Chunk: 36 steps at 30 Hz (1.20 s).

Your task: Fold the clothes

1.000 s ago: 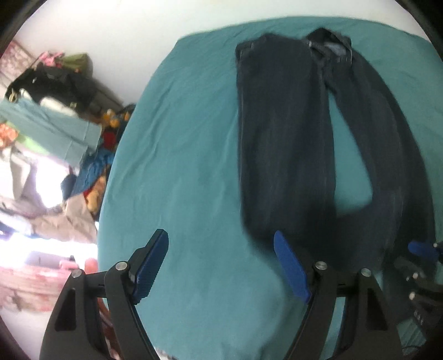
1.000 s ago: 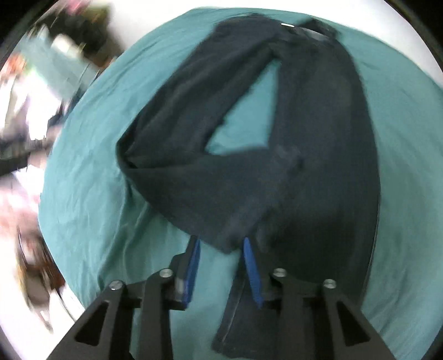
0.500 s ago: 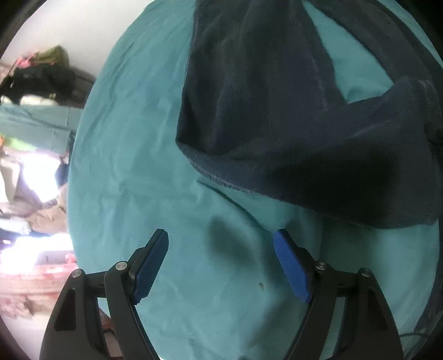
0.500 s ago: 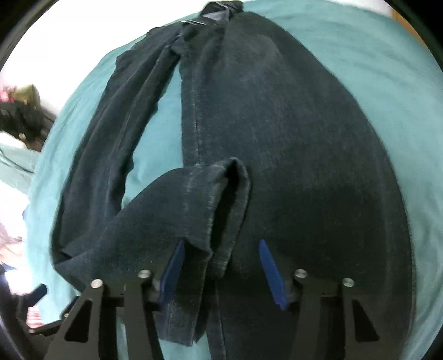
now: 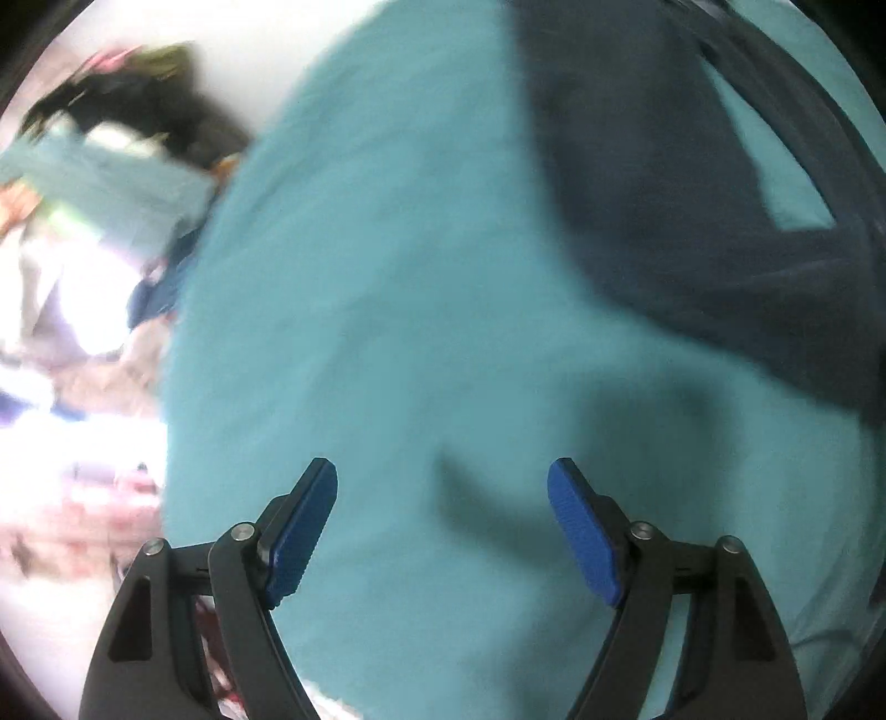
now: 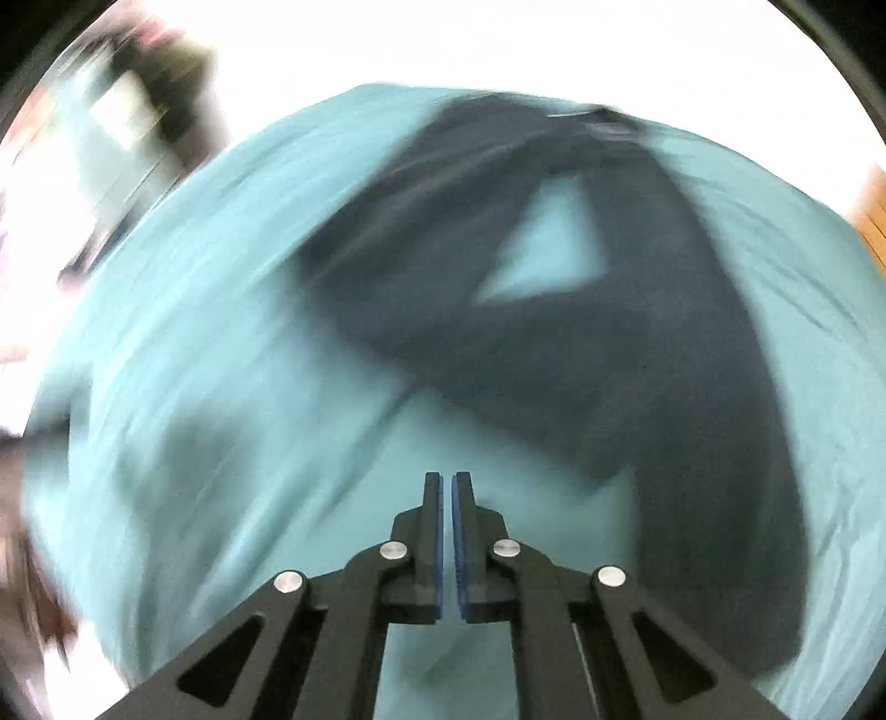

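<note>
Dark blue jeans (image 6: 637, 343) lie on a teal bedsheet (image 6: 232, 343), one leg folded across the other so that a teal triangle shows between them. In the left wrist view the jeans (image 5: 692, 194) fill the upper right. My left gripper (image 5: 443, 476) stands open over bare sheet (image 5: 387, 277), to the lower left of the jeans, with nothing between its blue pads. My right gripper (image 6: 447, 482) is shut and empty over bare sheet, just below the folded leg's edge and apart from it. Both views are blurred by motion.
A heap of mixed clothes (image 5: 111, 166) lies on the floor beyond the bed's left edge. A pale wall (image 6: 498, 44) rises behind the bed. A strip of wooden floor (image 6: 872, 221) shows at the far right.
My right gripper let go of the jeans leg, pulled back off the denim and shut empty. My left gripper slid left and down over the sheet, away from the jeans, still open.
</note>
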Available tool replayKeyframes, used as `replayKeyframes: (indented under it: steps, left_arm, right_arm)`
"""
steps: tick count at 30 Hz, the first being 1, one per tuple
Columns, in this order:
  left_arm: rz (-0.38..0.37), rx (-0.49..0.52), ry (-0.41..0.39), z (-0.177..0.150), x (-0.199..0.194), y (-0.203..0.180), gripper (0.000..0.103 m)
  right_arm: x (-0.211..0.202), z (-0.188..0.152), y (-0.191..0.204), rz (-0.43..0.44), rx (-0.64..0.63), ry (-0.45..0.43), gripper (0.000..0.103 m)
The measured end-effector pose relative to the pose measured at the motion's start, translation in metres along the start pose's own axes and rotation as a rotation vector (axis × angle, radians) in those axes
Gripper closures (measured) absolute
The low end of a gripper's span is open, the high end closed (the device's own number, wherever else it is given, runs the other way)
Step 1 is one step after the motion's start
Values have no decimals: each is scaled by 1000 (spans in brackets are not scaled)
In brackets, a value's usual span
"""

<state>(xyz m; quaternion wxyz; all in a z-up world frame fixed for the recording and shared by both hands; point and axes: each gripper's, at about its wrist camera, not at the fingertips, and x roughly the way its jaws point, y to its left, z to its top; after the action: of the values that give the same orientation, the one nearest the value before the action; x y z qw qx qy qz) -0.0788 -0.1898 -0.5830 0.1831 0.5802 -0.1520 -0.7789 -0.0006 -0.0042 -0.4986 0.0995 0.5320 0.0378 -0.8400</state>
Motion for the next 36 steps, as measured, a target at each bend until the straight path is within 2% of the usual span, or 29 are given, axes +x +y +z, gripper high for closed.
replayKeyframes:
  steps: [2, 3, 4, 5, 6, 7, 8, 9, 10, 11, 13, 15, 19, 20, 22, 24, 25, 26, 27, 28, 32, 35, 36]
  left_arm:
    - [100, -2, -29, -32, -1, 50, 22]
    - [139, 20, -42, -46, 2, 60, 22]
    - [177, 45, -55, -59, 6, 69, 22]
    - [215, 70, -68, -71, 10, 78, 22]
    - [217, 105, -57, -82, 17, 78, 22]
    - [190, 148, -38, -92, 24, 71, 22]
    - [174, 203, -34, -99, 28, 57, 22]
    - [173, 260, -59, -100, 24, 33, 22]
    - [174, 317, -86, -101, 20, 7, 22]
    - [155, 362, -151, -93, 9, -23, 22]
    - [111, 449, -288, -77, -16, -85, 22]
    - [168, 650, -508, -83, -20, -146, 22]
    - [295, 1060, -962, -99, -26, -266, 22]
    - [293, 1124, -995, -100, -30, -284, 22]
    - [222, 1264, -1003, -94, -29, -304, 22]
    - [200, 1323, -1027, -85, -26, -315, 22]
    - [180, 1332, -1005, -75, -25, -319, 22]
    - [159, 1339, -980, -65, -23, -324, 32]
    - [132, 1329, -937, -53, -23, -324, 51]
    - [105, 1316, -892, -40, -23, -324, 97]
    - [-9, 1194, -1012, -43, -51, -261, 96]
    - [-25, 1215, -1101, -97, -59, -188, 96]
    - [-9, 1240, -1089, -117, -53, -163, 96]
  right_arm:
    - [1, -46, 58, 77, -142, 178, 99]
    - [-1, -68, 79, 100, -197, 250, 98]
    - [-9, -85, 91, 109, -239, 267, 96]
    - [-26, -97, 93, 99, -272, 235, 89]
    - [-39, -97, 81, 49, -265, 187, 83]
    - [-52, -95, 67, -6, -254, 139, 59]
    - [-65, -93, 53, -61, -242, 91, 30]
    - [-70, -83, 32, -163, -250, 44, 22]
    - [-75, -76, 10, -253, -264, -2, 20]
    - [-79, -71, -13, -341, -278, -47, 20]
    - [-79, -61, -64, -444, -309, -131, 20]
    - [-74, -52, -109, -531, -370, -175, 20]
    - [-69, -27, -169, -636, -352, -177, 20]
    - [-68, -21, -184, -661, -347, -177, 20]
    - [-59, -13, -200, -687, -330, -185, 20]
    - [-58, -13, -202, -694, -338, -177, 20]
    - [-62, -15, -198, -699, -344, -171, 20]
    - [-48, -14, -195, -681, -340, -168, 20]
    - [-33, -12, -192, -660, -335, -166, 20]
    - [-28, -11, -187, -646, -337, -164, 20]
    - [-14, -13, -160, -572, -368, -177, 20]
    - [-6, -21, -132, -516, -437, -203, 20]
    - [4, -22, -123, -509, -464, -209, 20]
